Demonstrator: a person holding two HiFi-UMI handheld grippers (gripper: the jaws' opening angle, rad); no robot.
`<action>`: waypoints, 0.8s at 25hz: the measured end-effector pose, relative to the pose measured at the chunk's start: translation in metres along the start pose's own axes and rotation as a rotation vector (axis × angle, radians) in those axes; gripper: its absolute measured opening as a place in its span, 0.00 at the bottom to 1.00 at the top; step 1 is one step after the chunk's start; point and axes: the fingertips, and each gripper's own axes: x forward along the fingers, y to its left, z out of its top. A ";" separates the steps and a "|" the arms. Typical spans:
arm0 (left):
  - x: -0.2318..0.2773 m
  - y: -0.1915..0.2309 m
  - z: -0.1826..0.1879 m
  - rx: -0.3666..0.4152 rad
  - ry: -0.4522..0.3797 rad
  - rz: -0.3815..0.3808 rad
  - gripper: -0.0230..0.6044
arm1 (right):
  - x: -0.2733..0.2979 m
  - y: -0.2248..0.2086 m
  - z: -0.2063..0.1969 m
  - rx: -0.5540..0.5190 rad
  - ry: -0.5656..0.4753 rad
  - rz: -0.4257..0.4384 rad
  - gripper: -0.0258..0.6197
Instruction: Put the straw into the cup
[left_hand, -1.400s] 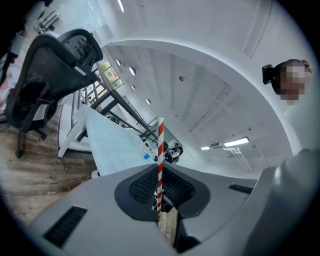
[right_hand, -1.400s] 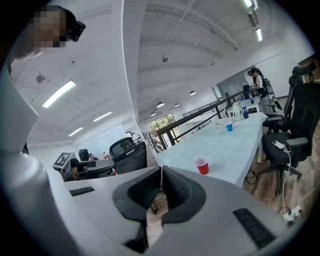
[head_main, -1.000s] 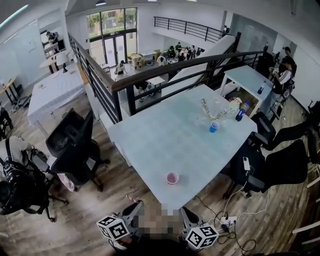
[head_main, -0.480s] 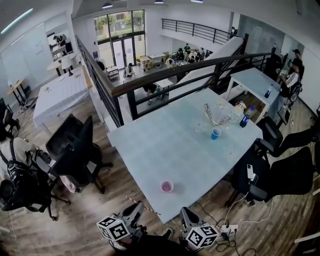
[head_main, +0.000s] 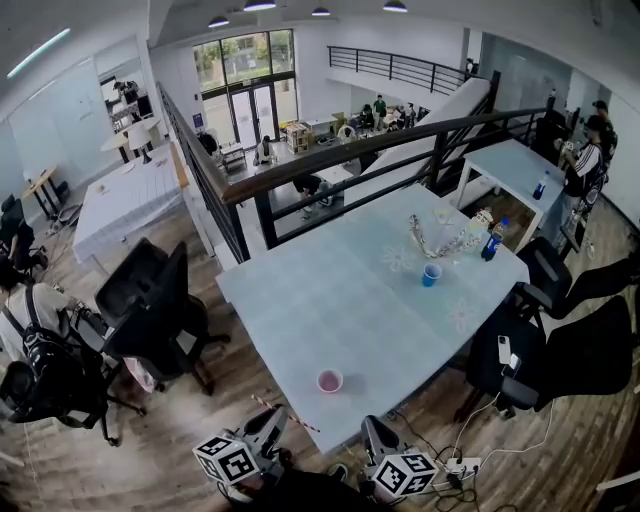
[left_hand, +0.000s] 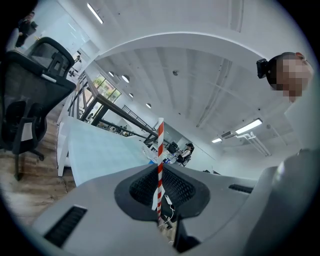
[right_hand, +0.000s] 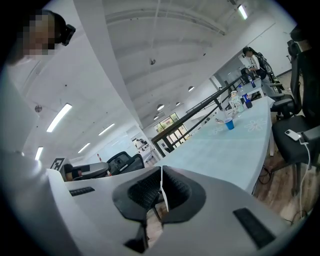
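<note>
The left gripper (left_hand: 160, 176) has its jaws closed on the red-and-white straw (left_hand: 160, 150), which stands upright between them. The right gripper (right_hand: 161, 192) has its jaws pressed together with nothing between them. In the head view the pink cup (head_main: 329, 380) sits at the counter's (head_main: 330, 290) near edge, at 12 o'clock from the grippers; a blue cup (head_main: 431, 274) stands at 2 o'clock.

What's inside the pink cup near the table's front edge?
Nothing shows inside the pink cup from the head view, only its pink interior; it is too small to be sure. The striped straw is outside it, clamped in the left claw.
</note>
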 end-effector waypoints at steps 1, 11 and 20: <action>0.001 0.000 -0.001 0.001 0.003 -0.001 0.09 | 0.000 -0.001 0.000 0.005 -0.001 0.000 0.09; 0.019 0.011 0.016 0.025 0.028 -0.026 0.09 | 0.013 -0.007 0.010 0.031 -0.025 -0.045 0.09; 0.048 0.042 0.048 0.033 0.053 -0.071 0.09 | 0.044 -0.006 0.021 0.035 -0.051 -0.115 0.09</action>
